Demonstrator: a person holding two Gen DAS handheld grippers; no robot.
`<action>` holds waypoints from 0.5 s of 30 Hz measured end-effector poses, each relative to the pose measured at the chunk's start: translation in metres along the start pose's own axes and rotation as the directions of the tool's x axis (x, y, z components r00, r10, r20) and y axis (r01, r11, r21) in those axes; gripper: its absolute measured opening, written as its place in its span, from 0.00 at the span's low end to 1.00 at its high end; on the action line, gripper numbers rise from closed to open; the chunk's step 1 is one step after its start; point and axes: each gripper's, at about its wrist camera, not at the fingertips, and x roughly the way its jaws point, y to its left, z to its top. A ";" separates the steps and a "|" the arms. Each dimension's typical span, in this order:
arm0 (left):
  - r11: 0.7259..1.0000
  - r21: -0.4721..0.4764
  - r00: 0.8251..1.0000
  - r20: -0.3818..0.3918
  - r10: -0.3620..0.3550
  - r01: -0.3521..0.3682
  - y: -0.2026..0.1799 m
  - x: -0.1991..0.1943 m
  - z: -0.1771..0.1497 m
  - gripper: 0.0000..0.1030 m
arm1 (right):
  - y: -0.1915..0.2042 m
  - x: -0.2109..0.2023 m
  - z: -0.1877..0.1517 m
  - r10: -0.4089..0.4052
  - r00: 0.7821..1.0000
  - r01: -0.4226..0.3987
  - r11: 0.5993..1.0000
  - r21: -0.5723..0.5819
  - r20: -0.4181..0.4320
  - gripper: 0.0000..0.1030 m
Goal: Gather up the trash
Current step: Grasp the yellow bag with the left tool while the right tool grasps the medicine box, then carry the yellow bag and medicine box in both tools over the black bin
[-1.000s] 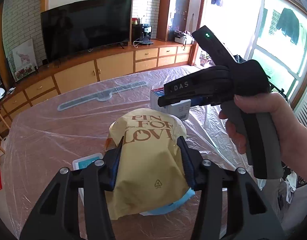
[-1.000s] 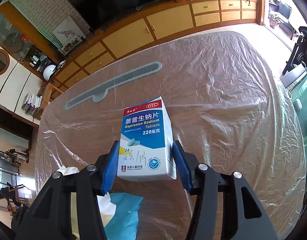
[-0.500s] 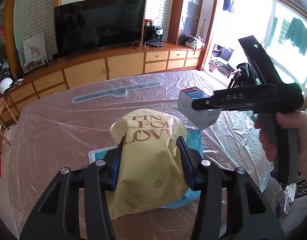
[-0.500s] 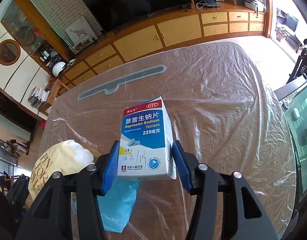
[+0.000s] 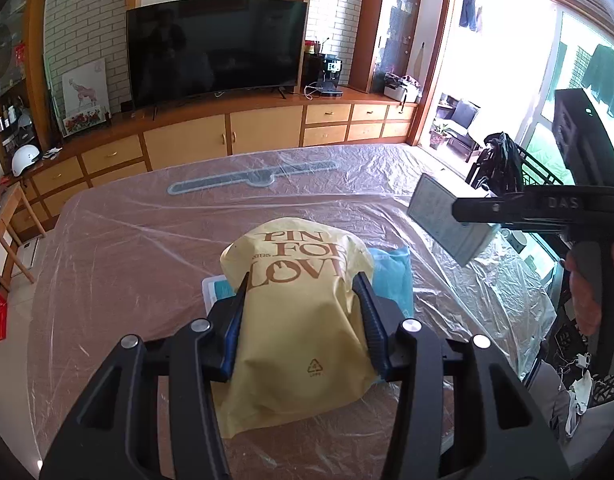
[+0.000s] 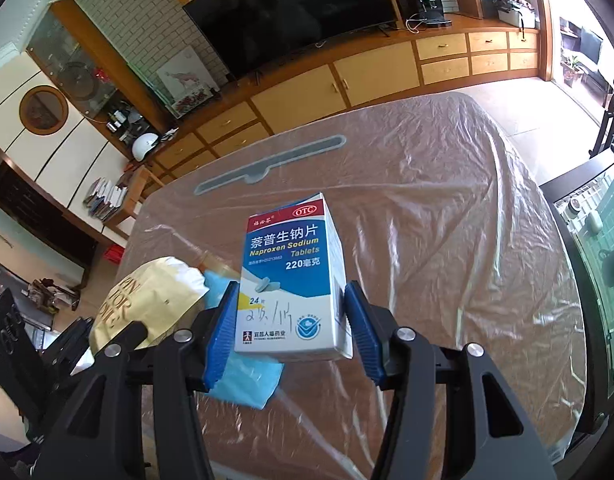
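Both pieces of trash are in hand, so the step looks like the carry: what remains, as I judge it, is to take them to a bin or bag, and no such container shows in either view. The left tongs (image 5: 303, 308) are closed around the sides of a yellow paper bag (image 5: 303, 304) printed "PIN FOR LOVE", its blue pads pressing in on the crumpled paper; the bag's lower end appears to sit at or just above the plastic-covered surface (image 5: 147, 248), and I cannot tell whether it touches. The right tongs (image 6: 289, 320) are clamped on the lower half of a blue and white medicine box (image 6: 293, 272) labelled Naproxen Sodium Tablets, held upright and clear of the surface, off to the right of the bag. In the left view the same box (image 5: 447, 218) hangs tilted in the air. Under and beside the bag lies a light blue wrapper (image 5: 391, 276), with a white and teal flat packet (image 5: 219, 288) just beside the left finger; these are likely still to be collected. The next move calls for a firm hold on the soft bag, which could slip or tear, and for keeping the two tools from bumping. A long grey strip (image 5: 251, 178) lies under the plastic farther back, well apart, and the loose sheet could snag on a low pass.
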 end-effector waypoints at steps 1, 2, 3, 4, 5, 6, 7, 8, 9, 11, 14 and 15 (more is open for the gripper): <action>1.000 -0.002 1.000 -0.002 0.000 0.000 0.000 -0.002 -0.001 0.48 | 0.001 -0.003 -0.002 0.006 1.000 -0.006 1.000 -0.003 -0.001 0.50; 1.000 -0.001 1.000 -0.004 0.002 -0.002 0.000 -0.004 -0.003 0.48 | 0.002 -0.007 -0.005 0.015 1.000 -0.015 1.000 -0.007 -0.002 0.50; 1.000 0.001 1.000 -0.005 0.005 -0.005 0.000 -0.006 -0.005 0.48 | 0.003 -0.010 -0.006 0.022 1.000 -0.022 1.000 -0.010 -0.004 0.50; 1.000 0.002 1.000 -0.007 0.007 -0.007 -0.001 -0.007 -0.007 0.48 | 0.005 -0.013 -0.011 0.031 0.999 -0.031 0.999 -0.014 -0.008 0.50; 1.000 0.003 1.000 -0.010 0.008 -0.008 -0.002 -0.009 -0.010 0.48 | 0.006 -0.015 -0.013 0.037 0.999 -0.037 0.999 -0.016 -0.010 0.50; 1.000 0.003 1.000 -0.012 0.010 -0.010 -0.002 -0.011 -0.013 0.48 | 0.008 -0.017 -0.016 0.044 0.999 -0.044 0.999 -0.021 -0.015 0.50; 1.000 0.004 1.000 -0.013 0.013 -0.013 -0.003 -0.013 -0.015 0.48 | 0.009 -0.020 -0.020 0.050 0.999 -0.050 0.998 -0.028 -0.021 0.50; 1.000 0.004 1.000 -0.014 0.014 -0.014 -0.003 -0.015 -0.016 0.48 | 0.011 -0.022 -0.024 0.053 0.998 -0.053 0.998 -0.034 -0.024 0.50; 1.000 0.003 1.000 -0.015 0.014 -0.014 -0.003 -0.017 -0.018 0.48 | 0.013 -0.024 -0.028 0.057 0.998 -0.058 0.997 -0.043 -0.030 0.50; 1.000 0.004 1.000 -0.015 0.016 -0.016 -0.003 -0.022 -0.023 0.48 | 0.016 -0.029 -0.038 0.063 0.997 -0.065 0.996 -0.058 -0.038 0.50; 1.000 0.001 1.000 -0.019 0.016 -0.016 -0.005 -0.029 -0.030 0.48 | 0.021 -0.036 -0.051 0.078 0.996 -0.082 0.994 -0.078 -0.049 0.50; 1.000 0.002 1.000 -0.020 0.016 -0.016 -0.006 -0.031 -0.032 0.48 | 0.022 -0.038 -0.056 0.078 0.996 -0.083 0.993 -0.089 -0.052 0.50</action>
